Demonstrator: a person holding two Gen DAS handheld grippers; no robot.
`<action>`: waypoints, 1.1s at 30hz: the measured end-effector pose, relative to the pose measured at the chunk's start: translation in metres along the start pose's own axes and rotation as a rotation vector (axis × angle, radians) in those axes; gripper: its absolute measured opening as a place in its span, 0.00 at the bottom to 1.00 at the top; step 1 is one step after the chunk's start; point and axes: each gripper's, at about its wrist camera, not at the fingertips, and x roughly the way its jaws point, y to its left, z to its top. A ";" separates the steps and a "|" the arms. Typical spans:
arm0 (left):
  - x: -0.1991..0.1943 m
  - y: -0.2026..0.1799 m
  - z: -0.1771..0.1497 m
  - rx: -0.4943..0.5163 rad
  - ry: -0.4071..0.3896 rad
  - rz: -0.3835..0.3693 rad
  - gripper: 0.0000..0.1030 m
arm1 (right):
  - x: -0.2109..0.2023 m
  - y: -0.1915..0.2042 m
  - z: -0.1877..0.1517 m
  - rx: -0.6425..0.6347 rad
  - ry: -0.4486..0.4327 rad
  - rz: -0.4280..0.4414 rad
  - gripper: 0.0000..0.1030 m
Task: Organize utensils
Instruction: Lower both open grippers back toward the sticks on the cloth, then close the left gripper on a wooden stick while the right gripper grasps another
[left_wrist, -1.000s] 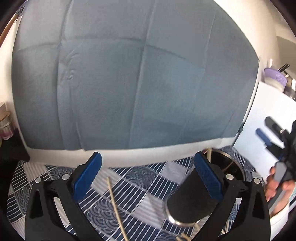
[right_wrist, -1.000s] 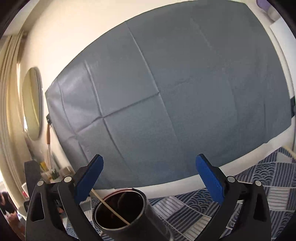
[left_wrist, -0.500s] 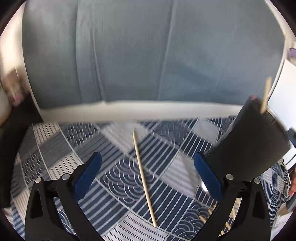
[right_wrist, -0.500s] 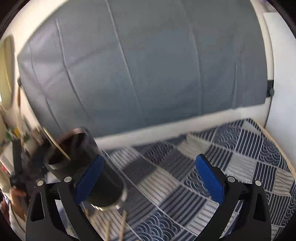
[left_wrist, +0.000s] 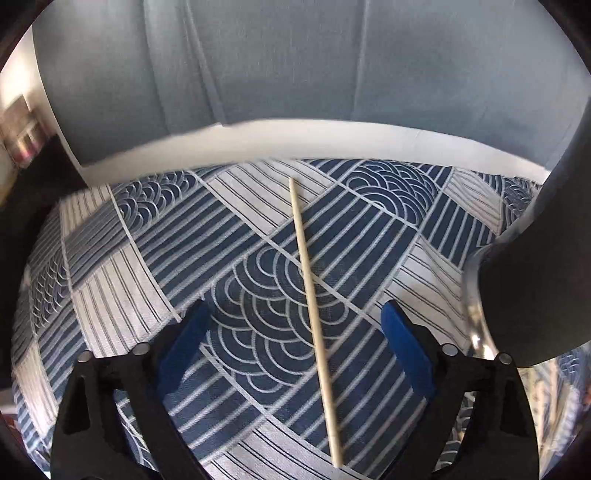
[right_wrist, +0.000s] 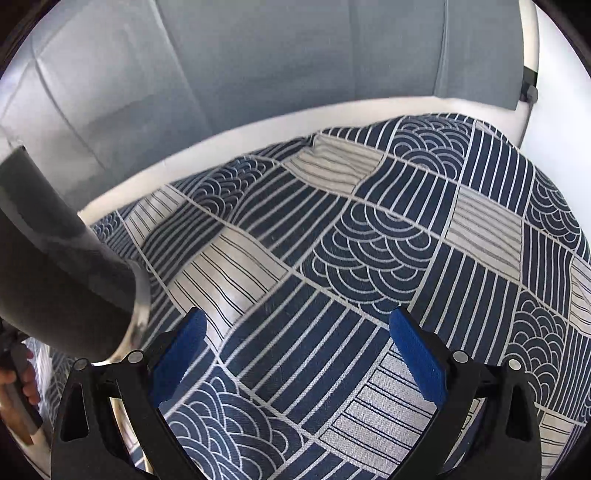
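A single wooden chopstick (left_wrist: 314, 310) lies on the blue-and-white patterned cloth (left_wrist: 155, 258), running from far to near. My left gripper (left_wrist: 299, 350) is open and empty, low over the cloth, with the chopstick between its blue pads. A dark cylindrical holder (left_wrist: 535, 280) with a metal base rim stands at the right edge of the left wrist view. It also shows in the right wrist view (right_wrist: 55, 280) at the left. My right gripper (right_wrist: 295, 354) is open and empty above bare cloth (right_wrist: 369, 240), to the right of the holder.
A grey-blue fabric backdrop (left_wrist: 295, 55) hangs behind a white ledge (left_wrist: 295, 133) at the cloth's far edge. A white wall (right_wrist: 561, 74) bounds the right side. A hand (right_wrist: 18, 384) on a gripper handle shows at the lower left of the right wrist view.
Both grippers have tilted down and come closer to the cloth. The chopstick now lies between my left pads. The holder has slid to the edge of each view.
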 end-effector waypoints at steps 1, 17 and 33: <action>0.000 0.000 0.000 -0.002 -0.006 0.005 0.86 | 0.002 0.001 -0.001 0.002 0.002 -0.003 0.92; -0.014 0.025 -0.005 -0.075 -0.079 -0.031 0.04 | 0.008 0.034 -0.004 -0.240 -0.031 -0.043 0.07; -0.107 0.021 0.009 -0.127 -0.264 -0.167 0.04 | -0.076 0.043 0.013 -0.224 -0.277 0.110 0.03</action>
